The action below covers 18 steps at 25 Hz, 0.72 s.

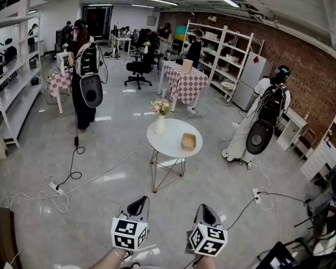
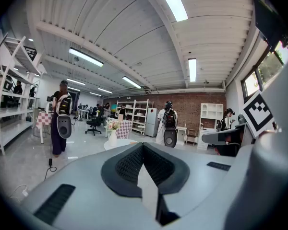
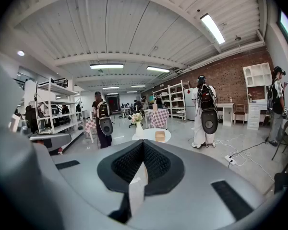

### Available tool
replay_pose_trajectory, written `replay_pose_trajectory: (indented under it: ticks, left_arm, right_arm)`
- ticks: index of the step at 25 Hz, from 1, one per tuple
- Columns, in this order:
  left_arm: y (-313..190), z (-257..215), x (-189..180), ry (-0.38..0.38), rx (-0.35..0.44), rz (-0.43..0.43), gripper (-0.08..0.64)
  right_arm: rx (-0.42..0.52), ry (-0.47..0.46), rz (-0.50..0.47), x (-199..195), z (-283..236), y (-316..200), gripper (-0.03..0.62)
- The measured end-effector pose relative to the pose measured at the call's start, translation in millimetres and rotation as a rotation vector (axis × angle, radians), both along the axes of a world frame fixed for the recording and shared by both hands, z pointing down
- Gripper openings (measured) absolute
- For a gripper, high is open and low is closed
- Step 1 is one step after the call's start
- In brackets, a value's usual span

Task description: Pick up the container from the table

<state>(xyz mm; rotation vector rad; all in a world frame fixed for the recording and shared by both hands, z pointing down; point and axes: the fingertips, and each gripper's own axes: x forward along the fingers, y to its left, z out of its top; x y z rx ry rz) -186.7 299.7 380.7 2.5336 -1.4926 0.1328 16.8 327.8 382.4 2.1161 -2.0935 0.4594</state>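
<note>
In the head view, a small tan container (image 1: pixel 189 142) is sitting near the right edge of a round white table (image 1: pixel 169 134), beside a flower vase (image 1: pixel 159 124) and well ahead of your left gripper (image 1: pixel 138 206) and right gripper (image 1: pixel 205 213). In the left gripper view, the jaws are pressing together, empty. In the right gripper view, they are likewise meeting on nothing. The container is probably light and thin-walled, so pinch one side wall gently.
</note>
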Motion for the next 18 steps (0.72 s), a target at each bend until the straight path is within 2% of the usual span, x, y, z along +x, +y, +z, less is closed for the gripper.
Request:
replay_pose_trajectory:
  ticks: [5,10,13,18]
  left_arm:
    - [-8.6,-3.7,-2.8,-0.01,0.011,0.019,0.015]
    - [-14.3,-5.4,-5.8,-0.044,0.03,0.043,0.015]
    - [-15.0,-4.8,-8.9,-0.043,0.025,0.06,0.015]
    - [-14.3,0.5,-15.8,-0.063,0.026,0.08,0.015]
  right_arm:
    - [-0.004,-0.002,-0.006,-10.2,1.2,-6.9,0.025]
    - [0.002,0.053,-0.026,-26.2,-2.7,-14.2,0.025]
    - [0.003,0.027,-0.049,-38.9,-3.5,-16.6,0.025]
    - [-0.009,0.058,-0.036,-52.4,1.3,-9.5,0.025]
